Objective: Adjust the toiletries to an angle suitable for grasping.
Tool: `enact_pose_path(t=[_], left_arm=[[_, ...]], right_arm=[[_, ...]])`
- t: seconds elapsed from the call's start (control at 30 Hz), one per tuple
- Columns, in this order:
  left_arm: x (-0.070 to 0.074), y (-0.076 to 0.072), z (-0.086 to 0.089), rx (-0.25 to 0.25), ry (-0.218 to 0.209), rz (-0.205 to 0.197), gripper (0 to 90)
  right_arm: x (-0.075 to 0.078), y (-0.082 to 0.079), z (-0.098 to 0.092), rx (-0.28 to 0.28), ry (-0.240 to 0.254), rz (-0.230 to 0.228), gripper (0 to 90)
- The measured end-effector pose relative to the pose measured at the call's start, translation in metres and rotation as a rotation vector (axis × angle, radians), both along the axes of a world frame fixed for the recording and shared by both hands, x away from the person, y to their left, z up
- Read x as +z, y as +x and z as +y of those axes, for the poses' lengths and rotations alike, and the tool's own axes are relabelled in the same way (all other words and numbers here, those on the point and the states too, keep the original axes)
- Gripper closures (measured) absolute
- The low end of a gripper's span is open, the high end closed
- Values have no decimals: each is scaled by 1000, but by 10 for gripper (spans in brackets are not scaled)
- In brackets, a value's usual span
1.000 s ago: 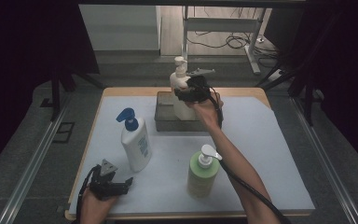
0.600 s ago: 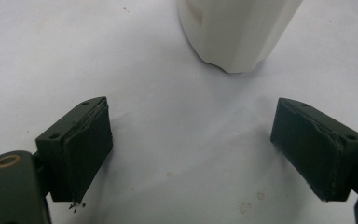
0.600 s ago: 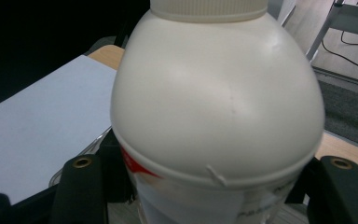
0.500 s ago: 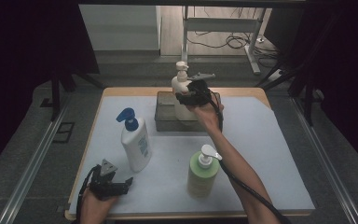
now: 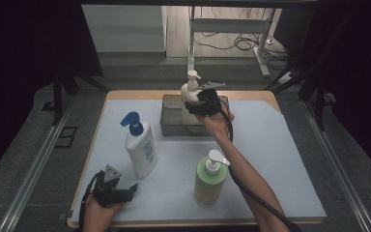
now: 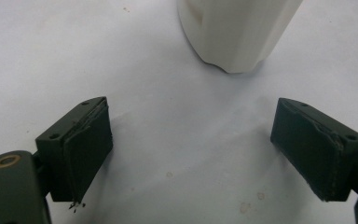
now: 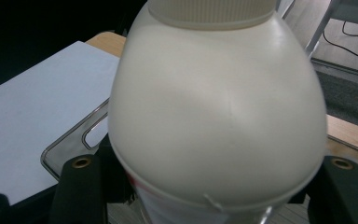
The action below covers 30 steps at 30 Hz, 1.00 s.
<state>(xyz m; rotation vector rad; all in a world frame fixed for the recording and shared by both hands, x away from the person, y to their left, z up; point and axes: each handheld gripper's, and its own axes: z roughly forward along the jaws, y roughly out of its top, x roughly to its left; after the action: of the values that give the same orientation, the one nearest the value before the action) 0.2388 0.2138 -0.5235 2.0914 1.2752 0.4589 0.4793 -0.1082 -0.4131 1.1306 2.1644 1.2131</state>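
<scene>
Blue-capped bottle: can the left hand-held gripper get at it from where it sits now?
Probably yes. The left hand-held gripper rests open on the white mat, with bare mat between its jaws and the blue-capped bottle standing upright just ahead of it.

white bottle with blue pump [image 5: 141,147] and green bottle [image 5: 208,179] stand well apart on the surface [image 5: 280,145], open lane between; right side bare; clear bin [image 5: 174,116] blocks far centre.

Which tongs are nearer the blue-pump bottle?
Left. The left tongs rest open on the mat just in front of the blue-pump bottle. The right tongs are at the far tray, clamped on the cream bottle.
</scene>
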Motion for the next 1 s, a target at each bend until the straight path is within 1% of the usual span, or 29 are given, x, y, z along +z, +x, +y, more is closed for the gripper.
enact_pose_path(t=[0.13, 0.2, 0.33, 0.4, 0.57, 0.63, 0.67, 0.73, 0.8, 0.9, 1.0], left_arm=[[0, 0, 0, 0, 0, -1, 123], [0, 0, 0, 1, 0, -1, 123], [0, 0, 0, 0, 0, -1, 123], [0, 0, 0, 0, 0, -1, 123], [0, 0, 0, 1, 0, -1, 123], [0, 0, 0, 1, 0, -1, 123], [0, 0, 0, 0, 0, -1, 123], [0, 0, 0, 0, 0, -1, 123], [0, 0, 0, 0, 0, -1, 123], [0, 0, 0, 0, 0, -1, 123], [0, 0, 0, 0, 0, -1, 123]], right_arm=[[-2, -2, -1, 3, -4, -1, 369], [-6, -3, -1, 2, -12, 9, 367], [-8, -5, -2, 5, -15, 6, 363], [-9, -7, -4, 15, -27, 14, 358], [-9, -7, -7, 29, -20, 19, 347], [-9, -4, -7, 32, -4, 57, 328], [-9, -3, -8, 26, 3, 73, 324], [-9, -2, -8, 31, 1, 82, 320], [-9, -2, -9, 40, -3, 79, 320], [-9, -4, -11, 48, -24, 70, 309], [-10, -6, -13, 52, -20, 72, 301]])
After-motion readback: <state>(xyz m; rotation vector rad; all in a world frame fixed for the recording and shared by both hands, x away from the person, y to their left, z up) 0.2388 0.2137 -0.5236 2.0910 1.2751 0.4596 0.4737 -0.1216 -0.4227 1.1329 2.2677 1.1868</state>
